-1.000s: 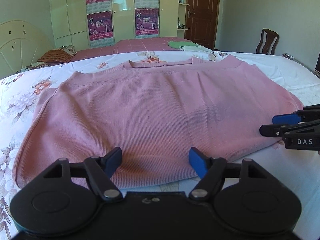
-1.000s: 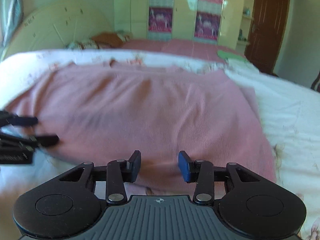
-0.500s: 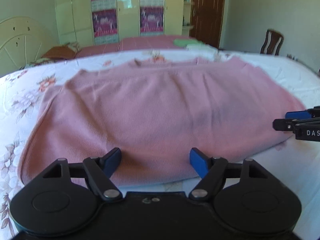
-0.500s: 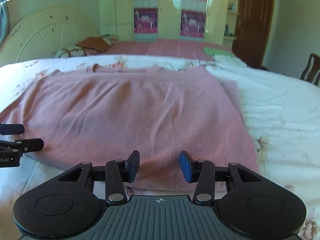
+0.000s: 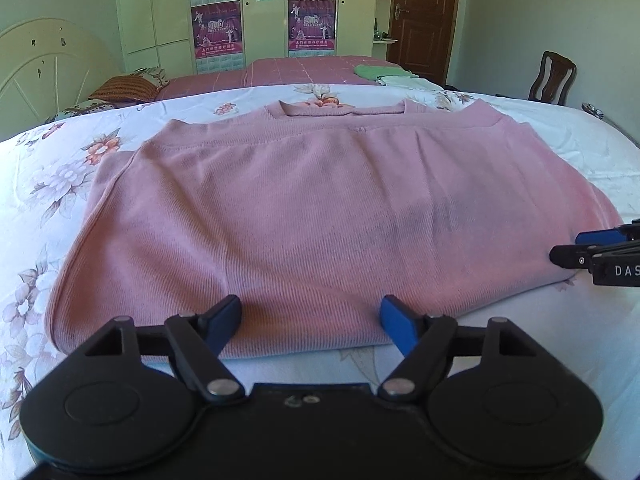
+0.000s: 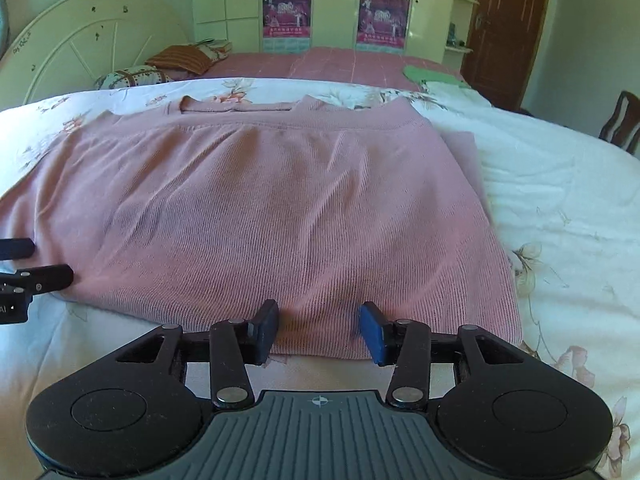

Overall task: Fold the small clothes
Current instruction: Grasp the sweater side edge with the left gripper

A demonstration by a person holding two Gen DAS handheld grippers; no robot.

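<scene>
Floral bedsheet [image 5: 60, 184] bears pink top [image 5: 320, 208], collar away, wider sideways; 2 tools [image 5: 310, 322] [image 6: 318, 332] spread.

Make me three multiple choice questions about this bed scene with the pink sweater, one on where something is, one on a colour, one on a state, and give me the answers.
1. Where does the folded green cloth lie?
A. on the far maroon bed
B. on the pink sweater
C. on the wooden chair

2. What colour are the pads on the left gripper?
A. red
B. blue
C. yellow

3. How does the pink sweater lie on the floral bedsheet?
A. crumpled in a ball
B. hanging off the edge
C. spread flat, neckline at the far side

Answers:
1. A: the green cloth sits on the maroon bed behind the near one.
2. B: both pads show blue in the left wrist view.
3. C: the sweater lies flat with its neckline away from both the left gripper and the right gripper, whose jaws stand apart at its near hem.
</scene>
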